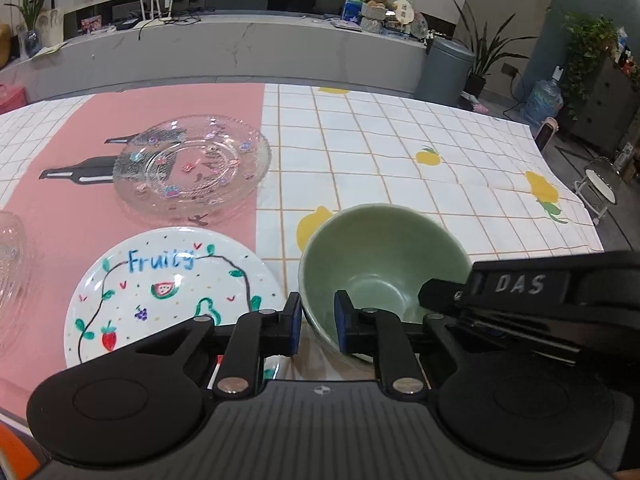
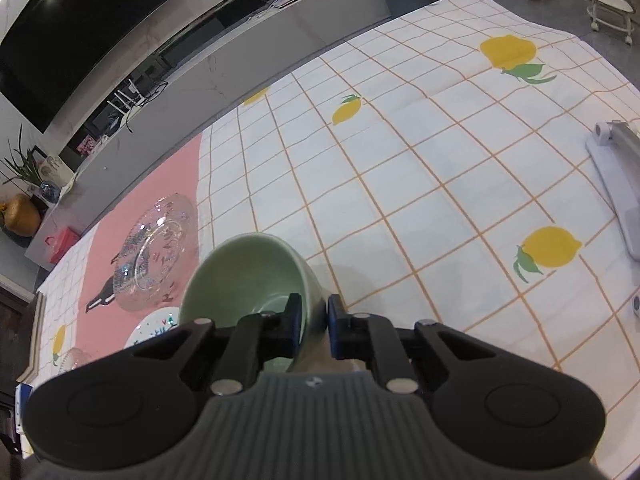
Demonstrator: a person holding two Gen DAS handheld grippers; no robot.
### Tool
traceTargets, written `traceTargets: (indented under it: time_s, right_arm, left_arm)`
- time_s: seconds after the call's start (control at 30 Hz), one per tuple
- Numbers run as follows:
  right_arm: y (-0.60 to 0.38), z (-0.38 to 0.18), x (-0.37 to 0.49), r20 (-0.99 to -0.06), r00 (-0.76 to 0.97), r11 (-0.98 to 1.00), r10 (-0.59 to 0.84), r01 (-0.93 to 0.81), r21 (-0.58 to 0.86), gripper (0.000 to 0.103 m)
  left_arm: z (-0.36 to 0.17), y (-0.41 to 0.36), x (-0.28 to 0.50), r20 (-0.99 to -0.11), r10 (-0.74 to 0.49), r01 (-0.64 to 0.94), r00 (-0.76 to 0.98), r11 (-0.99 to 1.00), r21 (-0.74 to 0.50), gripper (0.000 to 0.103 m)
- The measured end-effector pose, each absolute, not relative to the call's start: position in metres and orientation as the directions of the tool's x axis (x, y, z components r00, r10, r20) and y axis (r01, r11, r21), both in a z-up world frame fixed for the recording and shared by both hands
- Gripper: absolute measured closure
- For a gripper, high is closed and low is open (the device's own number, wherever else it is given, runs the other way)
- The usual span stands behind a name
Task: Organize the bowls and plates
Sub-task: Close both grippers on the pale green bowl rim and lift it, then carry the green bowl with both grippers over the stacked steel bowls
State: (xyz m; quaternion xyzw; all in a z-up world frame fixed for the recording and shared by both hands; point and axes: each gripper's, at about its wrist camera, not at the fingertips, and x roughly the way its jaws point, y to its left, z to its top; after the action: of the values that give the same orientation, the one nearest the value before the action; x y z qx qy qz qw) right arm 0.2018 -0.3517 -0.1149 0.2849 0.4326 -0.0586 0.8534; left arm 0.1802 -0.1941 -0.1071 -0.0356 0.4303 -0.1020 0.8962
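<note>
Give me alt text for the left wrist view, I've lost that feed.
The left gripper is clamped on the near wall of the green bowl, one finger inside and one outside, while the right gripper reaches into the bowl from the right. A painted plate reading "Fruits" lies left of the bowl and a clear glass plate sits beyond, on a pink mat.

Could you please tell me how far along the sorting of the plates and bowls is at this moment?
Nothing looks stacked yet. In hand: both the left gripper and the right gripper are shut on opposite sides of the green bowl's rim. Left to do: the glass plate and the white fruit plate lie separately on the tablecloth, and a glass dish sits at the left edge.
</note>
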Motion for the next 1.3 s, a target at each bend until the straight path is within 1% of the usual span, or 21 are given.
traceTargets:
  time_s: [0.23, 0.47, 0.7, 0.87, 1.1, 1.3]
  right_arm:
    - [-0.353, -0.106, 0.198, -0.758, 0.634, 0.827, 0.155, 0.336, 0.450, 0.092]
    - [-0.357, -0.089, 0.186, -0.720, 0.661, 0.772, 0.211, 0.339, 0.537, 0.090]
    - [-0.339, -0.059, 0.174, -0.688, 0.693, 0.806, 0.216, 0.271, 0.526, 0.089]
    - [-0.322, -0.047, 0.163, -0.669, 0.699, 0.812, 0.252, 0.224, 0.539, 0.089]
    - [-0.296, -0.041, 0.142, -0.638, 0.685, 0.775, 0.351, 0.170, 0.608, 0.089]
    - [-0.272, -0.017, 0.123, -0.601, 0.697, 0.773, 0.390, 0.106, 0.625, 0.089]
  left_arm:
    - [-0.099, -0.193, 0.173, -0.751, -0.207, 0.147, 0.627, 0.978, -0.147, 0.084]
    - [-0.072, -0.186, 0.163, -0.714, -0.198, 0.123, 0.672, 0.980, -0.156, 0.085]
    - [-0.050, -0.174, 0.149, -0.692, -0.184, 0.108, 0.698, 0.982, -0.152, 0.085]
    - [-0.034, -0.160, 0.138, -0.691, -0.137, 0.079, 0.710, 0.990, -0.115, 0.085]
    - [-0.006, -0.134, 0.119, -0.696, -0.087, 0.037, 0.712, 0.996, -0.086, 0.085]
    - [0.020, -0.114, 0.099, -0.682, -0.047, 0.014, 0.730, 0.998, -0.054, 0.085]
